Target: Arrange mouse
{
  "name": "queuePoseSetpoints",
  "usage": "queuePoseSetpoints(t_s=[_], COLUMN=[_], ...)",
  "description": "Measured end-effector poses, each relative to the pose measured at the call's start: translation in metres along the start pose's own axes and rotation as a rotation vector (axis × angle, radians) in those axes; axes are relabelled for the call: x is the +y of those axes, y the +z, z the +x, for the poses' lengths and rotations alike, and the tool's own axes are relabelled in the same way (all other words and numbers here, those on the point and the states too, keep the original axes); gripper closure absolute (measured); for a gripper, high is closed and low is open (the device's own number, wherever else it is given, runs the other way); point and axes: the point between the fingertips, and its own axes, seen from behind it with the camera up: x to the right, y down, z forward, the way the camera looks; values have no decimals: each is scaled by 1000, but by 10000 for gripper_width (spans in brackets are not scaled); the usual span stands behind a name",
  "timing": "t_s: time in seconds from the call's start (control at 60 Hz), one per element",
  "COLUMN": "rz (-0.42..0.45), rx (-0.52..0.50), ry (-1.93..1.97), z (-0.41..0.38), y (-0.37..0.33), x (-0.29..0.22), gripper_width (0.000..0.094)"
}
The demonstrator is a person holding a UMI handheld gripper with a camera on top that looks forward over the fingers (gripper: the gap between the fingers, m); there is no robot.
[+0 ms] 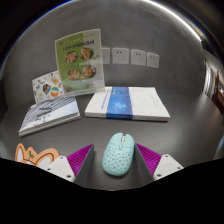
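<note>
The printing on pretty much everything here is too small to read. The near-left thing, an orange squiggly shape (pixel 36 155) on the table, is cut off by the finger and the dark border, so no telling what it actually is. Far right there's something dark at the table's edge, can't make it out either.

Counting up: one mouse (pixel 119 153), pale mint with little dots, sitting on the grey table (pixel 150 135) right between the two fingers. The gripper (pixel 115 160) is spread wide, with a visible gap on each side of the mouse, so it's not gripping anything; the mouse just rests on the table. Two magenta pads (pixel 80 157) show, one per finger.

Two books lying flat: a white one with a blue band (pixel 127 103) straight beyond the mouse, and a greyish one (pixel 48 114) off to the far left. Two upright printed cards behind that: a tall green one with food pictures (pixel 78 56) and a smaller one (pixel 47 87) leaning beside it. Three white wall plates (pixel 135 57) in a row on the far wall.
</note>
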Motion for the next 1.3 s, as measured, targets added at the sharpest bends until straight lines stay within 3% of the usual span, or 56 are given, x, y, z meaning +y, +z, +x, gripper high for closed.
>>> queuePoseSetpoints(t_s=[0.067, 0.133, 0.3, 0.367, 0.433, 0.567, 0.717, 0.95, 1.067, 1.3], rz=[-4, 2, 3, -16, 48, 178, 223, 191, 188, 68], rx=[-10, -35, -105, -103, -108, -194, -350, -420, -383, -278], ry=[-1, -12, -43, -92, -95, -39, 4, -93, -146, -207], z=[-2, -6, -8, 4, 19, 11, -67, -189, -224, -257], y=[6, 13, 13, 7, -13, -86, -178, -206, -184, -123], x=[-4, -8, -9, -9, -32, -86, -103, -48, -21, 53], gripper_width=[115, 419, 498, 518, 519, 522, 524, 524, 511, 506])
